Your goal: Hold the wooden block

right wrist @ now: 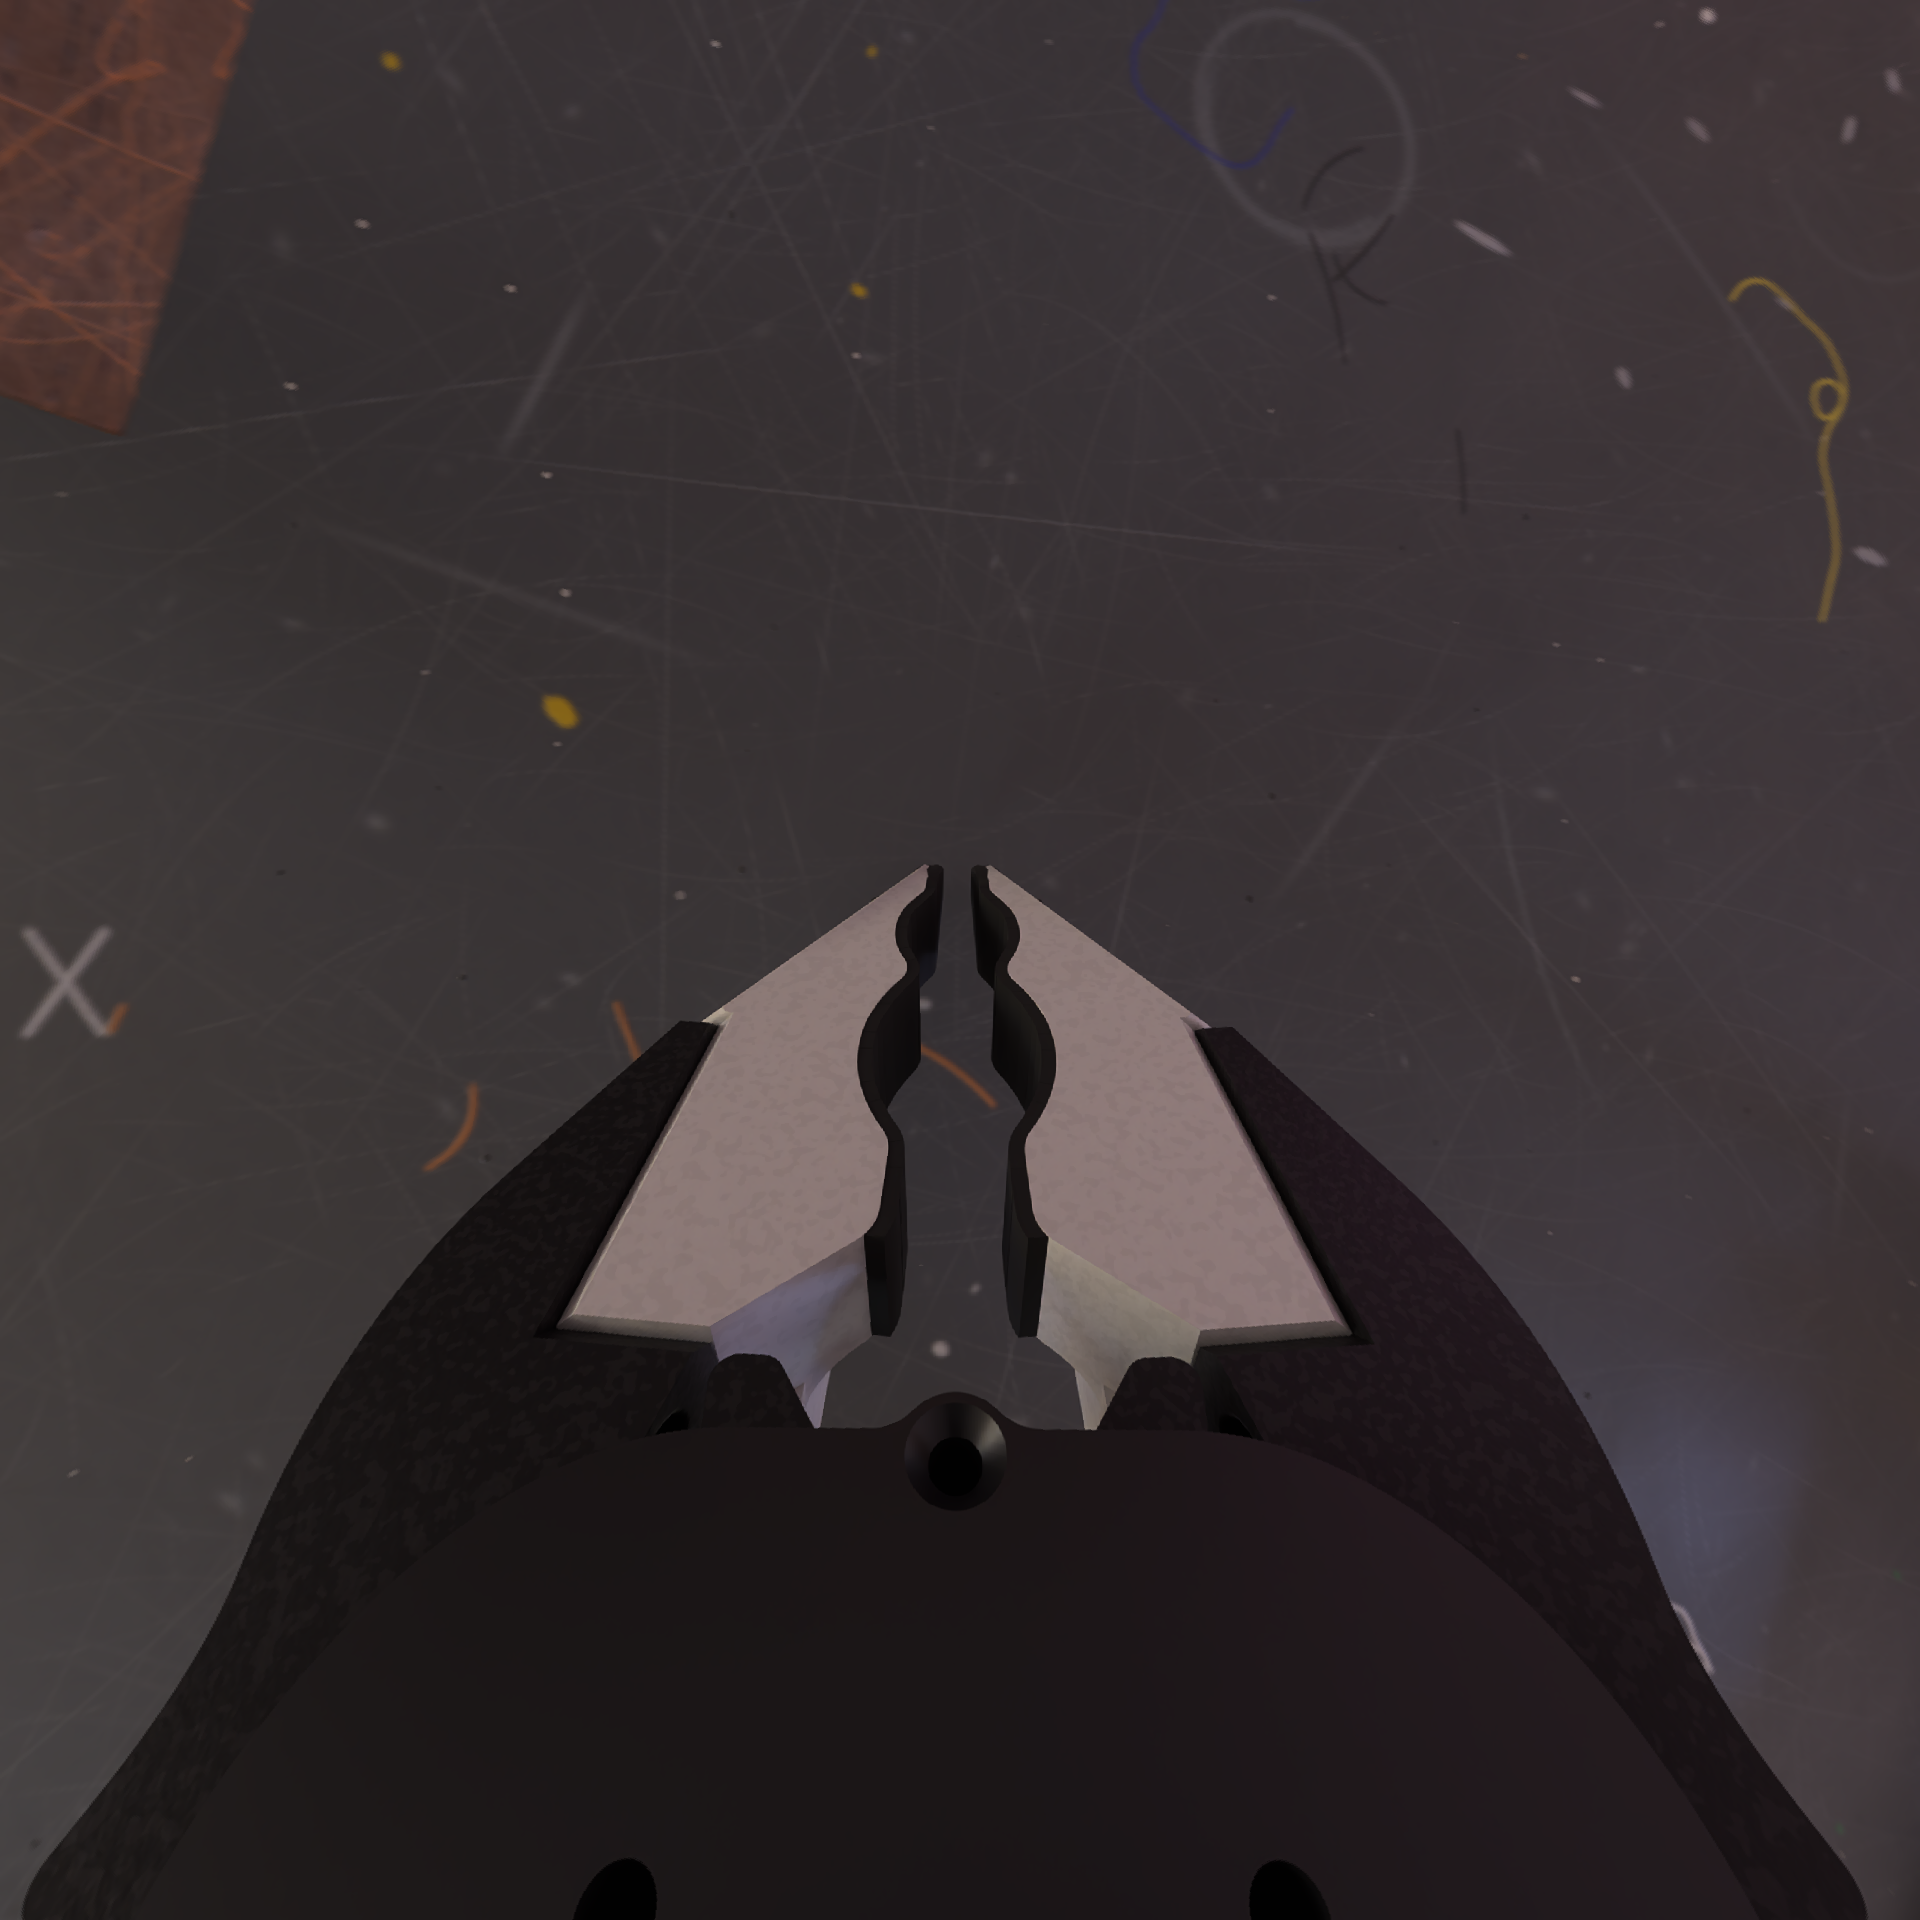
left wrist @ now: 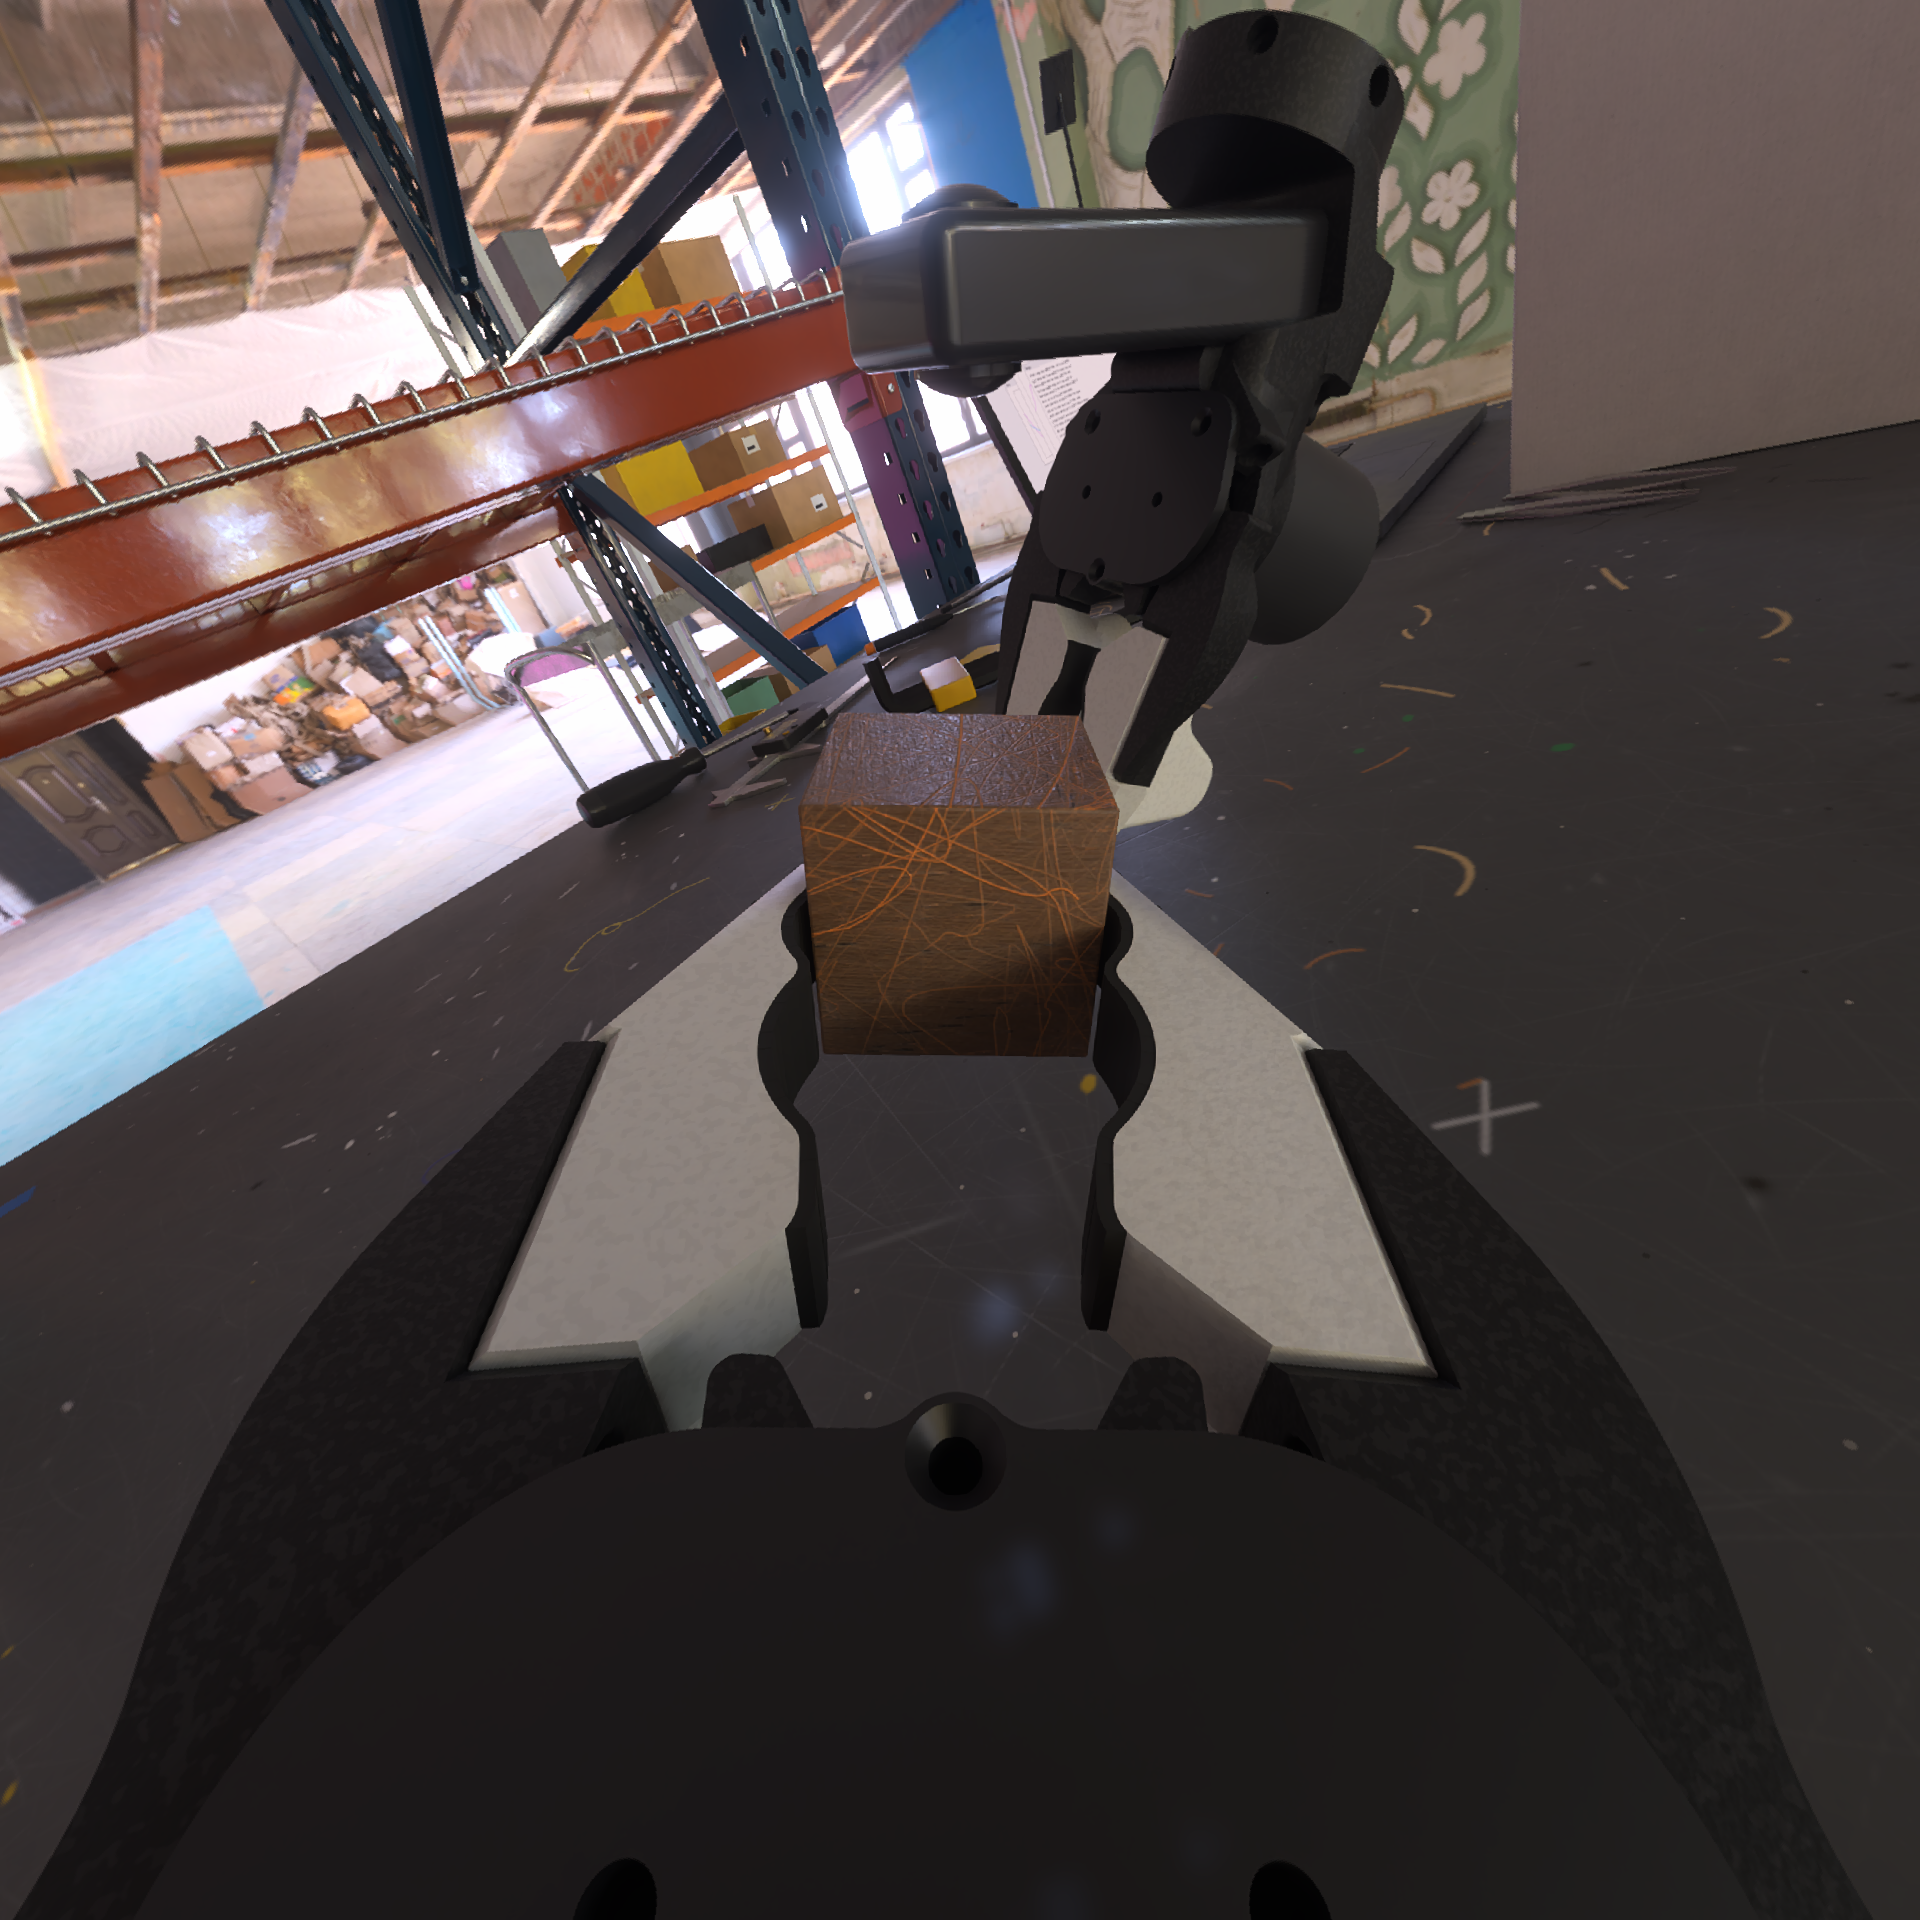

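The left claw (left wrist: 954, 935) has its two fingers spread just wide enough to grip the wooden block (left wrist: 956, 894), one dark pad pressed against each side of it; the block sits between the fingertips, its lower edge clear of the dark scratched worktop (left wrist: 1558, 1039), so it looks lifted, tilted a little; beyond it hangs the right claw (left wrist: 1091, 717), pointing down at the worktop just behind the block, apart from it; a black-handled tool (left wrist: 644, 787) lies farther off near orange shelving (left wrist: 416, 488); in the right wrist view the right claw (right wrist: 956, 878) is almost closed, a thin gap between its fingertips, holding nothing; the block (right wrist: 94, 197) shows at the upper left corner there.
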Action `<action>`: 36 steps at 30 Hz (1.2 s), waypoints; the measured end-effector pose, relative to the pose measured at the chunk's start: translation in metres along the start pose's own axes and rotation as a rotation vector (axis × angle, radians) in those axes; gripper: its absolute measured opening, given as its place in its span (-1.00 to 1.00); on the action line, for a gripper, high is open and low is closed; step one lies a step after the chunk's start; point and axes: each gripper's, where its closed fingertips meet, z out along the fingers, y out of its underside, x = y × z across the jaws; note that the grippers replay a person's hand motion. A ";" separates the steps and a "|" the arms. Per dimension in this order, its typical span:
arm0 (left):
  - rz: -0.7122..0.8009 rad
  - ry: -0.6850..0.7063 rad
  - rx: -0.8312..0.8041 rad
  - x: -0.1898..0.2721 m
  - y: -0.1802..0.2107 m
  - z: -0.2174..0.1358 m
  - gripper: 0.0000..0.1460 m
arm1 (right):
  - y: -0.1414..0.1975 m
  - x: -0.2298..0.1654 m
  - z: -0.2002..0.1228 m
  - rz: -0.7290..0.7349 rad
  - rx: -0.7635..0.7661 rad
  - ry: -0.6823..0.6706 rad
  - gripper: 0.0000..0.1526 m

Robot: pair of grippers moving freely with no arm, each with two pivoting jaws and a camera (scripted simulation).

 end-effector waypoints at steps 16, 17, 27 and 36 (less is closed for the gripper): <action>-0.002 0.002 0.000 0.000 0.000 0.000 -0.30 | -0.002 -0.005 0.001 0.119 0.022 -0.062 -0.92; -0.003 0.002 0.000 0.000 0.000 0.000 -0.30 | -0.004 -0.005 0.002 0.112 0.020 -0.062 -0.91; -0.008 0.002 0.003 0.000 -0.001 0.000 -0.30 | -0.014 -0.006 0.009 0.048 0.015 -0.064 -0.95; -0.054 -0.012 0.020 -0.006 -0.002 -0.002 -0.30 | -0.007 -0.010 0.000 0.038 0.010 -0.089 -0.94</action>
